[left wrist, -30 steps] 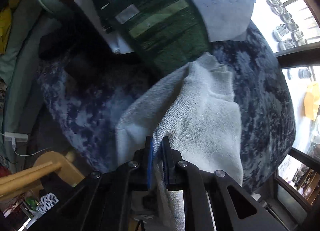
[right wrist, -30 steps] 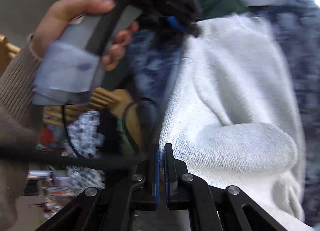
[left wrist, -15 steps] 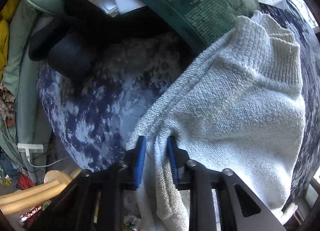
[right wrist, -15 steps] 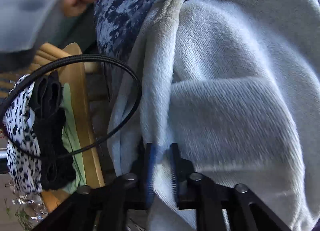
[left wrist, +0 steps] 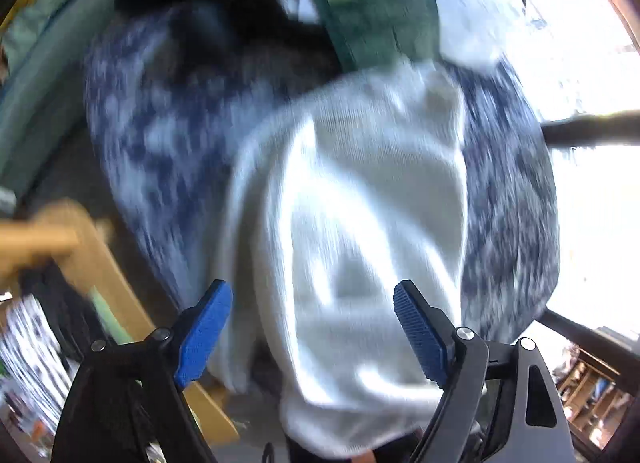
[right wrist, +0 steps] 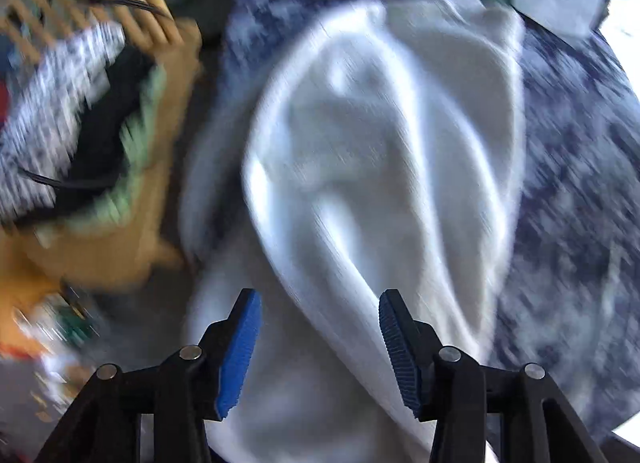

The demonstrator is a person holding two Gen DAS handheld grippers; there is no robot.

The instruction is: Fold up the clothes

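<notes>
Nearest us, our left gripper (left wrist: pixel 312 327) has its blue fingers (left wrist: pixel 204 333) spread wide and released, holding nothing; our right gripper (right wrist: pixel 320 343) is likewise released. Just beyond both lies the white sweater (left wrist: pixel 360 223), bunched and partly folded on the blue mottled surface (left wrist: pixel 168 151). Further off, a green printed sheet (left wrist: pixel 372 7) touches its far edge; everything is motion-blurred.

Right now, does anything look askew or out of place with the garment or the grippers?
The white sweater lies rumpled, with raised folds, on the blue mottled cover, not flat. Both the left gripper and right gripper are open, holding nothing. Heavy motion blur hides finer detail.
</notes>
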